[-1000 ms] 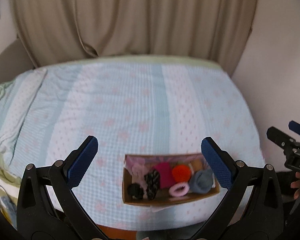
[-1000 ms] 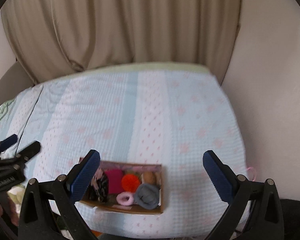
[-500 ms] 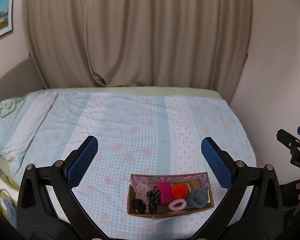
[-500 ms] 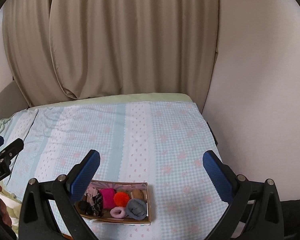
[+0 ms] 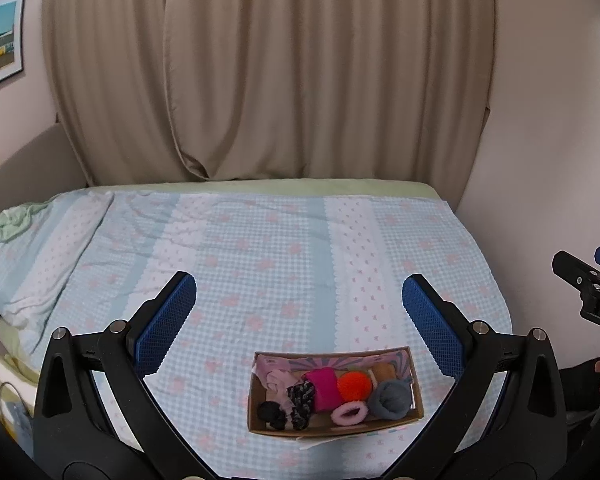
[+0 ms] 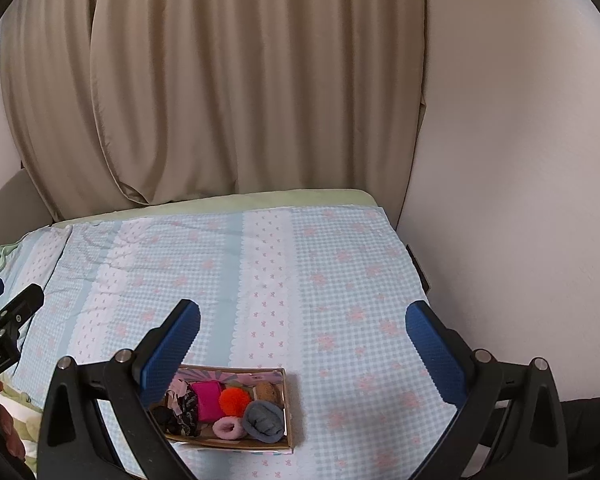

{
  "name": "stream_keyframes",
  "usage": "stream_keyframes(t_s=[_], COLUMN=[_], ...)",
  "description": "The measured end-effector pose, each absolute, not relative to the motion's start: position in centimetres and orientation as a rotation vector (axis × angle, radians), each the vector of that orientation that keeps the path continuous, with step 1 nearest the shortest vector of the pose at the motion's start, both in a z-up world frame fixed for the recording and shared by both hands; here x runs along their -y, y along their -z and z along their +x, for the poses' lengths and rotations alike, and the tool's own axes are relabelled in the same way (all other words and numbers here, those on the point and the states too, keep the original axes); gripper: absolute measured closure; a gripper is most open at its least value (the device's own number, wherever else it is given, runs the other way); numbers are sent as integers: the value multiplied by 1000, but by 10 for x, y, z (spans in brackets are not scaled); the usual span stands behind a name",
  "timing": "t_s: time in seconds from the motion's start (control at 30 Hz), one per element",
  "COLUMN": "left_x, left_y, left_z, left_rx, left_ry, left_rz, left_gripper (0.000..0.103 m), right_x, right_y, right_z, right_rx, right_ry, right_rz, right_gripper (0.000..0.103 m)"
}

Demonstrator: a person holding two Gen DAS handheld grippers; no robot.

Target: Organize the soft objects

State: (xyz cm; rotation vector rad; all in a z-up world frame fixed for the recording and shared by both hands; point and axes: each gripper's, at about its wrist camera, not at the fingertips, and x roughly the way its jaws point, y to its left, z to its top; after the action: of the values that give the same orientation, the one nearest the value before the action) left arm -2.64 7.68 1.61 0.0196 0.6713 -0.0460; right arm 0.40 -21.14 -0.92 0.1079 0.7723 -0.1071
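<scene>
Scrunchies, pompom and rolled socks all sat packed inside the cardboard box (image 5: 416,404) on the bed (image 5: 284,264). Left gripper (image 5: 299,320) and right gripper (image 6: 302,342) hovered above, jaws wide, holding nothing; any grab wanted gentle pinching.

Both grippers' fingers (image 5: 168,320) spread wide, empty.

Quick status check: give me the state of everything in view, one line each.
Left tongs: open, empty, above the bed.
Right tongs: open, empty.
Cardboard box: open-topped, on the bedspread near its front edge.
Soft items in the box: all inside, packed together; orange pom-pom, pink scrunchie, grey bundle.
Curtains: drawn shut.
Bedspread: spread flat, slightly wrinkled.
</scene>
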Motion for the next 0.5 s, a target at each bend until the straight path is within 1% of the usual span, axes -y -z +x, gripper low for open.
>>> stream_keyframes(t_s=[0.5], left_x=[-73], left_y=[-18], left_z=[-29], left_rx=[-658], left_ry=[45], left_rz=[21], left_gripper=[0], right_x=[215], right_y=[7], right_z=[1], right_rx=[-753], right_ry=[102], right_rz=[105], right_gripper=[1])
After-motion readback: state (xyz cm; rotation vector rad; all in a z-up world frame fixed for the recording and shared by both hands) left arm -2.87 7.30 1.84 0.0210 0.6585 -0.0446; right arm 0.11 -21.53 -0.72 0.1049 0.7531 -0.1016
